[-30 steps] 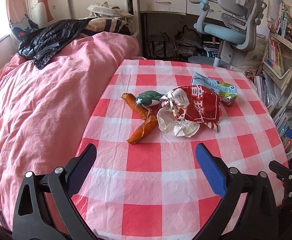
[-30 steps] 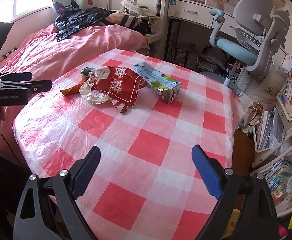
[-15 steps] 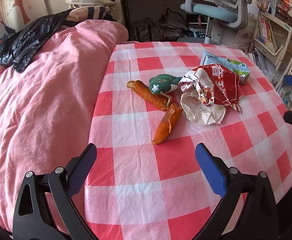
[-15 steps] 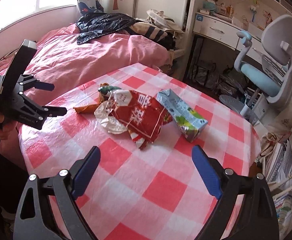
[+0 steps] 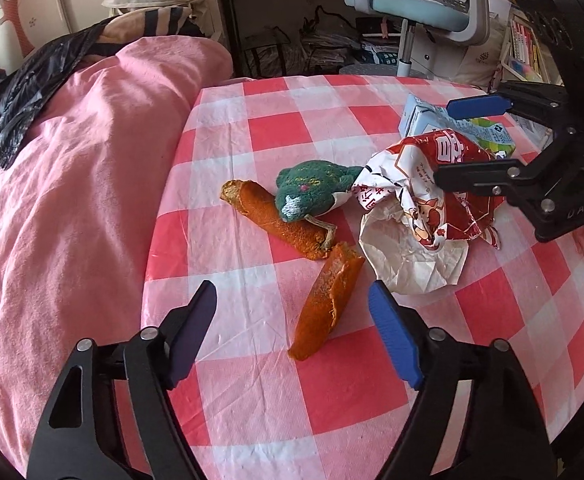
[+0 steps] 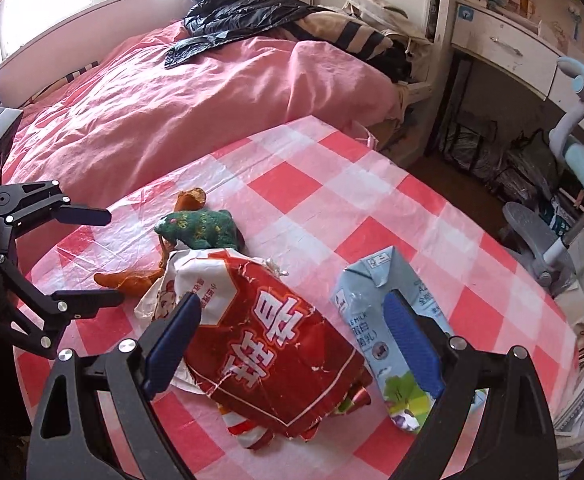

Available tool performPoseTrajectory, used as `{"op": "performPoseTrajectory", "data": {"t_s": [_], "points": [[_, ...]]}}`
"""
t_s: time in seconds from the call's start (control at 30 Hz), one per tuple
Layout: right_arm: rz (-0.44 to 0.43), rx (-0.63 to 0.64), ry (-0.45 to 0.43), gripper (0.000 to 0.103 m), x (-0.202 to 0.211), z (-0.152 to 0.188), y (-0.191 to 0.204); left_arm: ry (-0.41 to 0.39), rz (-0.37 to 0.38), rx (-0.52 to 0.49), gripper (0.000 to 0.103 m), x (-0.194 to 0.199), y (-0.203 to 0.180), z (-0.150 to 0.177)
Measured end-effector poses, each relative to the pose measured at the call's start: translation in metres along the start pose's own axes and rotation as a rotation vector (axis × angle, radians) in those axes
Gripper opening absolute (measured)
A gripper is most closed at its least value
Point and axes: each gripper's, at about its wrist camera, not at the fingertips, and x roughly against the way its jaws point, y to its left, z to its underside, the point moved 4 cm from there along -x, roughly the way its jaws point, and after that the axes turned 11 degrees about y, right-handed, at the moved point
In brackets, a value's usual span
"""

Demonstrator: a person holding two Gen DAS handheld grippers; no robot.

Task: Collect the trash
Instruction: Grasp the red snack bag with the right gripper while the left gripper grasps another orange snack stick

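Observation:
Trash lies on a table with a red and white checked cloth (image 5: pixel 292 408). Two orange peel strips (image 5: pixel 324 308) lie by a green mouldy lump (image 5: pixel 312 192). A crumpled red and white snack wrapper (image 5: pixel 420 200) and a light blue milk carton (image 6: pixel 384 320) lie to their right. My left gripper (image 5: pixel 292 328) is open, its jaws on either side of the nearer peel strip. My right gripper (image 6: pixel 292 344) is open, its jaws on either side of the red wrapper (image 6: pixel 276 340), with the right finger over the carton.
A bed with a pink duvet (image 5: pixel 60 200) borders the table on the left, with a black jacket (image 6: pixel 244 16) on it. A blue desk chair (image 5: pixel 432 4), a desk and bookshelves (image 5: pixel 528 48) stand beyond the table's far and right edges.
Both grippers have moved in toward the trash pile. The left one now straddles the nearer peel strip and the right one straddles the red wrapper. Both stay open.

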Motion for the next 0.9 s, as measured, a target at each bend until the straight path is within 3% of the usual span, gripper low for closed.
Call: {"op": "performPoseTrajectory", "data": {"t_s": [0.03, 0.07, 0.1, 0.2, 0.43, 0.63, 0.73, 0.8, 0.87, 0.9], "points": [[0.004, 0.02, 0.014, 0.086, -0.003, 0.003, 0.005, 0.01, 0.011, -0.007, 0.06, -0.003, -0.001, 0.0], [0.002, 0.036, 0.02, 0.076, -0.002, 0.006, 0.008, 0.026, 0.031, -0.013, 0.042, -0.006, -0.003, 0.0], [-0.01, 0.033, 0.046, 0.049, -0.004, 0.01, 0.011, 0.041, 0.059, -0.016, 0.028, -0.007, -0.004, 0.001], [0.0, -0.007, 0.064, 0.024, 0.004, 0.03, 0.014, 0.053, 0.078, -0.031, 0.021, -0.006, -0.007, 0.006], [-0.039, -0.207, -0.043, 0.023, 0.065, 0.088, 0.009, 0.06, 0.14, 0.013, 0.019, 0.012, 0.002, 0.029], [0.025, -0.254, -0.006, 0.023, 0.086, 0.134, 0.013, 0.074, 0.175, 0.001, 0.019, 0.025, -0.007, 0.051], [0.033, -0.269, 0.047, 0.032, 0.076, 0.145, 0.011, 0.108, 0.132, -0.014, 0.022, 0.018, -0.017, 0.058], [0.03, -0.276, 0.038, 0.056, 0.074, 0.143, 0.012, 0.106, 0.108, -0.023, 0.039, 0.018, -0.023, 0.058], [0.036, -0.28, 0.028, 0.058, 0.073, 0.141, 0.014, 0.088, 0.06, -0.033, 0.05, 0.02, -0.03, 0.057], [0.038, -0.275, 0.034, 0.058, 0.071, 0.141, 0.015, 0.085, 0.044, -0.038, 0.05, 0.021, -0.033, 0.055]]}}
